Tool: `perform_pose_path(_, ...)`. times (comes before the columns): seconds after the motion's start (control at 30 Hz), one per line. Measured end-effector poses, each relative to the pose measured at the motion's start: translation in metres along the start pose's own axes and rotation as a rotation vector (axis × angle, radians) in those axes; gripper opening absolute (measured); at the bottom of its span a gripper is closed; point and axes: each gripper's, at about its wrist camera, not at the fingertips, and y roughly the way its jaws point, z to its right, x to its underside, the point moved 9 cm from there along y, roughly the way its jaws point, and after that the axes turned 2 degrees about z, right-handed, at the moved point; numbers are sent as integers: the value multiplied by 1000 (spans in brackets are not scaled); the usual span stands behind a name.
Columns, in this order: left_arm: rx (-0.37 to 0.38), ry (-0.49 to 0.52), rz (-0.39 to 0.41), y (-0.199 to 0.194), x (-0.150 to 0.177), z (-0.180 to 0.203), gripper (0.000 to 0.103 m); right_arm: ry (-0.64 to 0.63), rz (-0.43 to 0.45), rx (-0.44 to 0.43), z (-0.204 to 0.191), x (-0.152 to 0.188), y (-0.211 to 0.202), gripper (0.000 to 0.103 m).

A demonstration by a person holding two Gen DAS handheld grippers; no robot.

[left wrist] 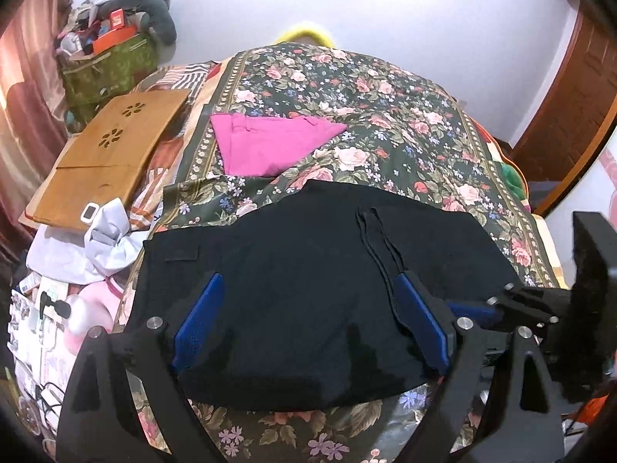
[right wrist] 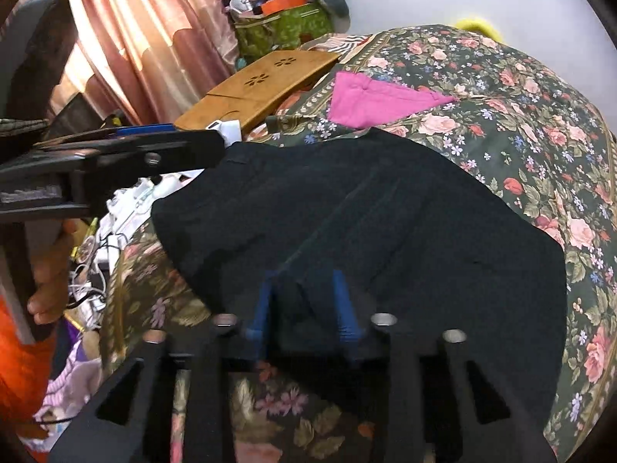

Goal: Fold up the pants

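- The black pants [left wrist: 300, 308] lie folded into a broad, flattish shape on the near part of the bed, on top of a dark floral bedspread [left wrist: 385, 115] printed with pink roses.
- My left gripper [left wrist: 308, 320] hangs over the pants with its blue-padded fingers [left wrist: 200, 316] spread wide apart, one near each side of the cloth, holding nothing.
- In the left wrist view, a narrow folded strip of the black fabric runs toward the right-hand finger, and the near edge of the pants dips between the fingers.
- My right gripper [right wrist: 304, 301] sits at the near edge of the pants, its blue fingers [right wrist: 343, 305] close together with a pleat of black cloth standing between them; I cannot tell whether they actually pinch it.
- From the right wrist view, my left gripper appears at the left, level with the far left corner of the pants.
- A folded pink garment [left wrist: 266, 142] lies farther up the bed, apart from the pants.
- A wooden lap desk [left wrist: 112, 154] with flower-shaped cutouts rests on the left side of the bed, beside the pink garment.
- A green fabric bag [left wrist: 108, 65] stuffed with clutter stands against the wall beyond it, next to pink curtains [right wrist: 146, 31].
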Motion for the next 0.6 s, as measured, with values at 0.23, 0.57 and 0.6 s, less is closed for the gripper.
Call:
perform_pose_path(0.23,21,52,0,10,-17,22,91,56,92,34,41,-14,-44,48)
perform_pose_path(0.57,72,153,-55,52,-42,78,91,140,146,155,129,-31,-62,58)
perform_pose_path(0.6,71,170,-67,60,-42,84,91,145,132,155,134,-29,-57,58)
